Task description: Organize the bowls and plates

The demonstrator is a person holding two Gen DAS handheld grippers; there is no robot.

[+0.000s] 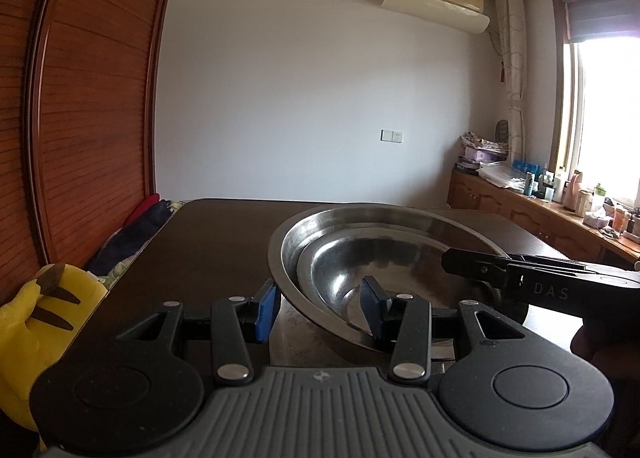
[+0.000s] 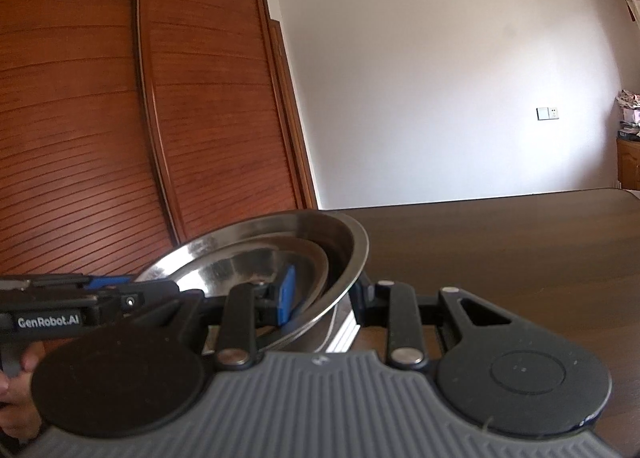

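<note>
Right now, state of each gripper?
Left gripper: open, fingers straddling the near rim of the steel bowl stack, not clamped.
Right gripper: open, straddling the stack's opposite rim.

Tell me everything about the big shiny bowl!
The big bowl looks like shiny steel, round, with a wide flat rim. It is tilted, and a smaller metal bowl nests inside it. It sits over the dark table. The left gripper straddles its near rim, one blue pad outside and one inside; the right gripper does the same on the other side. Whether the jaws are squeezing the rim cannot be told. What it rests on underneath is hidden.
</note>
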